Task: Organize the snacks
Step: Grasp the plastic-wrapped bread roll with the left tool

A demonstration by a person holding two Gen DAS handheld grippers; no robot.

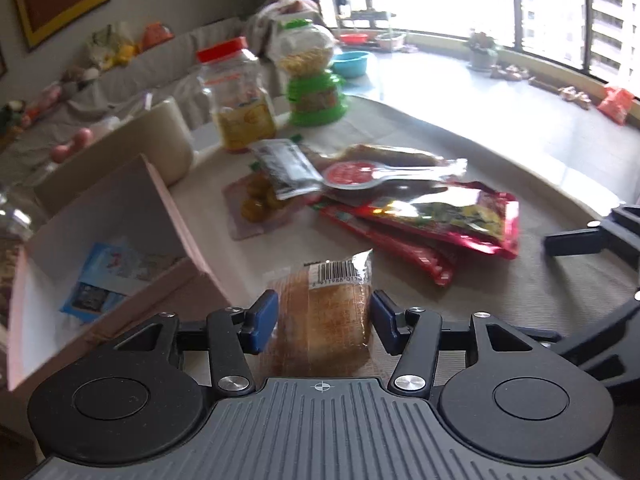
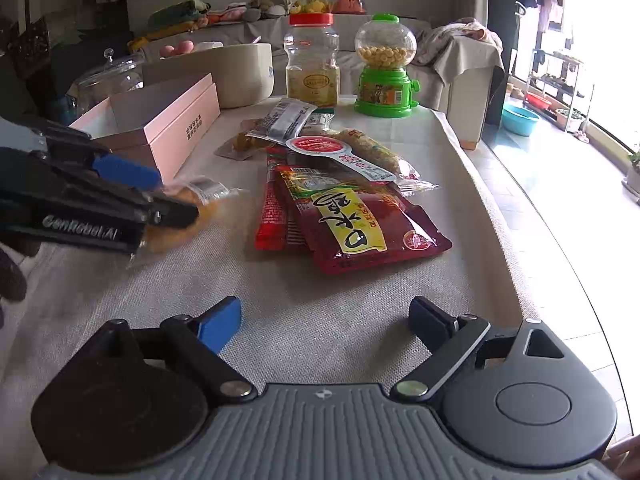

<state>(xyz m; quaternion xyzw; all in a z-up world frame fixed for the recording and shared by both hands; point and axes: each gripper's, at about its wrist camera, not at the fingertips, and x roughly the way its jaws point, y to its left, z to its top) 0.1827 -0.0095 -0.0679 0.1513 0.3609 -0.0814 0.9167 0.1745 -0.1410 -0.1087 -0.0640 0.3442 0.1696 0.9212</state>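
Snacks lie in a heap on the cloth-covered table. One wrapped cake sits between the left claw's blue pads, which stand apart and do not squeeze it. The right claw gapes wide with nothing in it. A pink box stands just beside.

Wrapped bread: near end hidden behind the left gripper body; in the right wrist view that gripper covered most of it. Pink box: cut by the left frame edge, contents blurred. Lower red packets mostly covered by the top one. Barcode digits unreadable.
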